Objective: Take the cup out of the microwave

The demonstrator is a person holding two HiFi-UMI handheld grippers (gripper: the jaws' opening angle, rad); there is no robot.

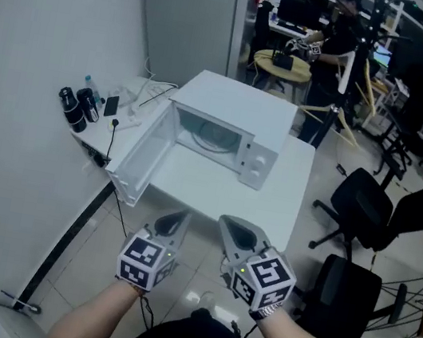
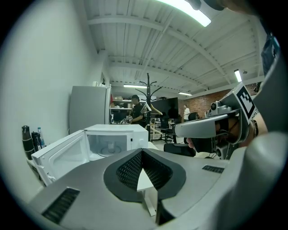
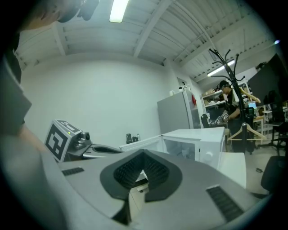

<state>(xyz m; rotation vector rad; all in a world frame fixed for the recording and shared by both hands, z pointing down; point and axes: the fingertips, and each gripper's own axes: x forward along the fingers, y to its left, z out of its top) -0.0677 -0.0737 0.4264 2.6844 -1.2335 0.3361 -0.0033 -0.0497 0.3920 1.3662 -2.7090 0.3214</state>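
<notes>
Office, white table (image 1: 269,207). Microwave (image 1: 234,107) at far edge, door (image 1: 145,156) left open so cup (image 2: 110,146) inside can be reached. Left gripper (image 1: 178,217), right gripper (image 1: 230,227) held short of table, squeezed closed, empty.

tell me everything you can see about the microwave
The microwave is a white, boxy oven with a smooth, plastic-looking shell. It stands upright on the white table, toward the table's far left. Its door is swung wide open to the left, so the pale cavity is in plain view. Two round knobs sit one above the other on the panel at the right of its front. Inside stands what looks like a small clear cup. Only the table is seen touching it.
</notes>
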